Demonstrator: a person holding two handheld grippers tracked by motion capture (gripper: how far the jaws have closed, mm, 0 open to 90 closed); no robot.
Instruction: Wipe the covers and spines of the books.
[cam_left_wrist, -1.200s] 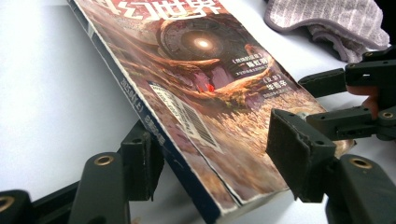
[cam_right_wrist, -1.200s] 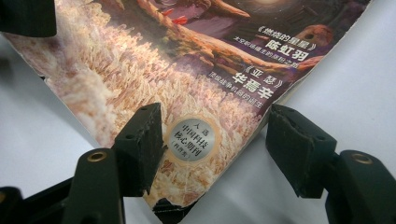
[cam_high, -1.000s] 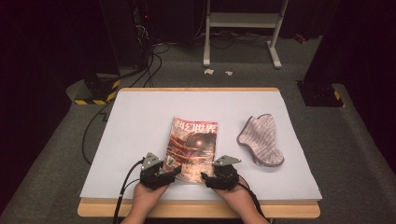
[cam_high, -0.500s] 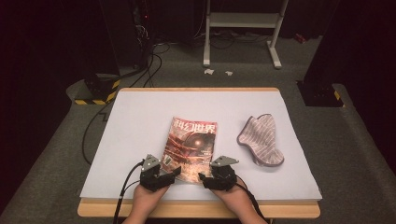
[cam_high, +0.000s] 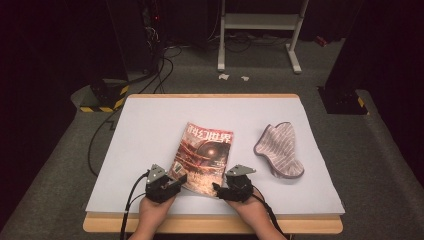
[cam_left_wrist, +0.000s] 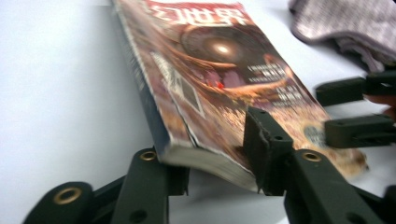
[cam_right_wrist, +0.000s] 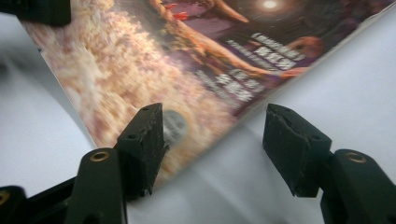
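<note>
I hold my left gripper (cam_high: 176, 181) at the near left corner of the thick paperback magazine with a red and brown illustrated cover (cam_high: 202, 156), which lies on the white sheet covering the wooden table (cam_high: 150, 125), a little left of the middle and close to the near edge. In the left gripper view its jaws stand apart on either side of that corner (cam_left_wrist: 205, 161), one under the spine side and one against the cover, and the corner looks lifted off the sheet. My right gripper (cam_high: 218, 188) sits at the magazine's near right corner with its jaws spread wide, one over the cover (cam_right_wrist: 187, 70), the other over bare sheet. A grey striped cloth mitt (cam_high: 280, 150) lies well apart near the right edge
</note>
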